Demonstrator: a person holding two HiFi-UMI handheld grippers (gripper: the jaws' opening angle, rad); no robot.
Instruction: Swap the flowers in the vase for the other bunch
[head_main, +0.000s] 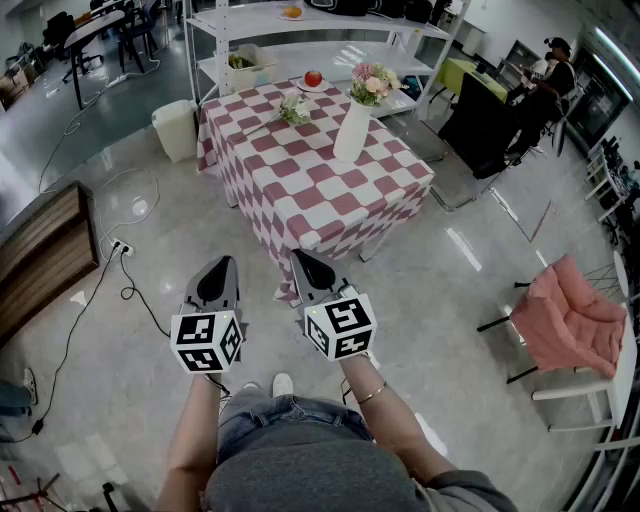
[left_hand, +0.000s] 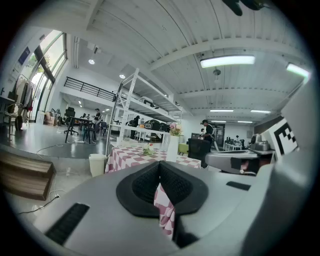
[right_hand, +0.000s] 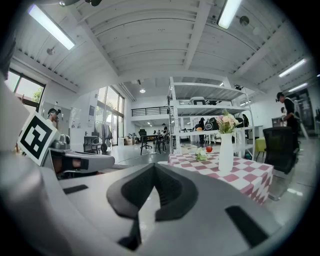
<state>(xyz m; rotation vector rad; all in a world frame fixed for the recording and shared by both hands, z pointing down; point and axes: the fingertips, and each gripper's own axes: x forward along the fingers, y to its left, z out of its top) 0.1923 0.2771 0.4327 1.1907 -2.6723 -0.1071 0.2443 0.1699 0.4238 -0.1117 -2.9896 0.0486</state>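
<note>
A white vase (head_main: 352, 130) with pink flowers (head_main: 373, 83) stands on the far side of the red-and-white checked table (head_main: 330, 200). The other bunch (head_main: 293, 110), white and green, lies flat on the cloth left of the vase. Both grippers are held over the floor, well short of the table. My left gripper (head_main: 227, 262) and right gripper (head_main: 298, 256) are side by side, both shut and holding nothing. In the left gripper view, the shut left gripper (left_hand: 160, 162) points at the table corner. The right gripper view shows the shut right gripper (right_hand: 155, 165), with the vase (right_hand: 226, 152) and the lying bunch (right_hand: 201, 155) ahead to its right.
A red apple (head_main: 313, 78) sits on a plate behind the bunch. A white shelf rack (head_main: 300, 30) stands behind the table and a white bin (head_main: 176, 130) at its left. There is a wooden bench (head_main: 40, 255) with floor cables at left, a pink chair (head_main: 570, 320) at right, and a person (head_main: 545, 80) far right.
</note>
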